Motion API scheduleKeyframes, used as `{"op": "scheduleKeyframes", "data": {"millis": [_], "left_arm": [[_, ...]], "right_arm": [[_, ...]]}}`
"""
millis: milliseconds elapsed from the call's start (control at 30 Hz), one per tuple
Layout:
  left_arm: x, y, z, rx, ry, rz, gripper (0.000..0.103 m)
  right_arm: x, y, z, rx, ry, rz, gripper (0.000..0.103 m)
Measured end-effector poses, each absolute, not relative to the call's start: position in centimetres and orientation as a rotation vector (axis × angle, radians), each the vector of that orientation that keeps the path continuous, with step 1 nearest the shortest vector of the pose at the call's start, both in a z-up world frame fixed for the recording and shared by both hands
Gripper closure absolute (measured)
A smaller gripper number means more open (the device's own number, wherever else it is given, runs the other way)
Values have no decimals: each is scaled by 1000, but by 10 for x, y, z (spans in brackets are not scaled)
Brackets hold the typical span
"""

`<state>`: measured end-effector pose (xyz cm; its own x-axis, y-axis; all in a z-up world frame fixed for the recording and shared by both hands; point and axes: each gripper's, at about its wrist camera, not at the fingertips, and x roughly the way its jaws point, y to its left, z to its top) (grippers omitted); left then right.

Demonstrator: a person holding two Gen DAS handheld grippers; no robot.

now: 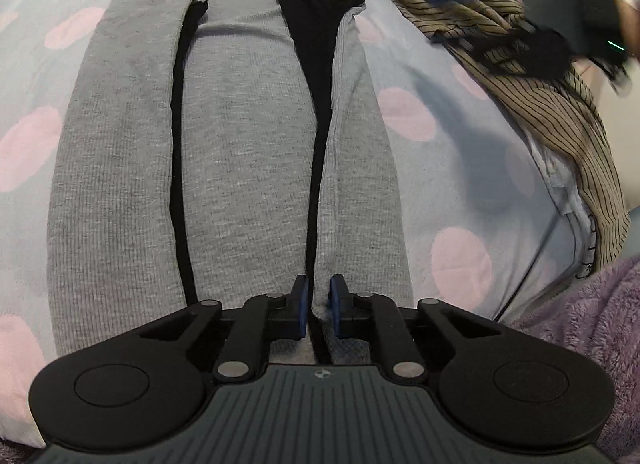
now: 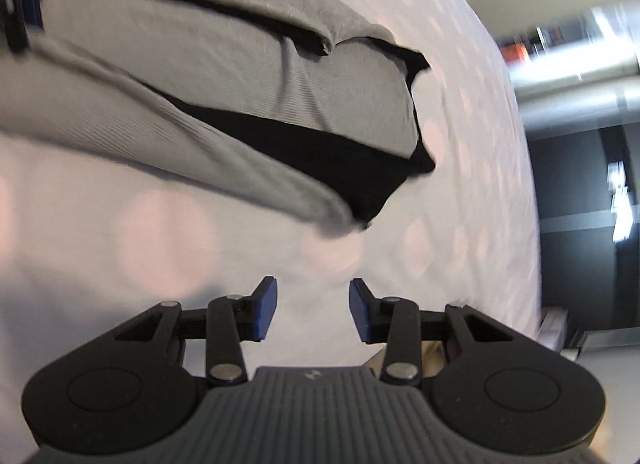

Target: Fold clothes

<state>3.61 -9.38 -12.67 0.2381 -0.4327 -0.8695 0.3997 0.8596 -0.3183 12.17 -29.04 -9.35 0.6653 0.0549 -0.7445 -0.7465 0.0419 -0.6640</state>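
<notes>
On the spotted bedsheet (image 1: 460, 136): grey top (image 1: 236, 136), flat, sleeves laid in along the body for folding; left gripper (image 1: 318, 310) nearly closed, pinching its near hem, likely to lift it; right gripper (image 2: 313, 310) part-open, empty, beside the top.

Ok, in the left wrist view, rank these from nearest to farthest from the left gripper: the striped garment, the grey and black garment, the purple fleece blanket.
1. Grey and black garment: its near edge sits between the fingers of the left gripper.
2. Purple fleece blanket: lower right, beside the gripper body.
3. Striped garment: far right, heaped toward the top.
</notes>
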Motion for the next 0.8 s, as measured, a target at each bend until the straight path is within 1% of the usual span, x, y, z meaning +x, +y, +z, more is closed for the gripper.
{"op": "scheduleKeyframes", "data": {"millis": [100, 267, 367, 433, 467, 533, 667, 800], "left_arm": [[39, -92, -128, -46, 1217, -571, 94], [42, -89, -129, -76, 1239, -571, 95], [43, -86, -129, -88, 1242, -574, 95], [42, -84, -128, -100, 1240, -575, 96], [42, -82, -128, -104, 1237, -575, 96], [39, -81, -125, -101, 1227, -578, 97], [34, -76, -117, -112, 1208, -584, 98], [28, -67, -108, -118, 1194, -568, 98]], "right_arm": [[152, -287, -105, -1552, 544, 742, 61], [184, -275, -117, -1693, 552, 891, 62], [190, -266, -125, -1763, 530, 940, 66], [195, -259, -124, -1762, 550, 951, 88], [198, -256, -122, -1754, 567, 949, 87], [200, -251, -117, -1752, 584, 946, 89], [207, -234, -101, -1748, 569, 922, 90], [210, -211, -98, -1752, 525, 915, 91]]}}
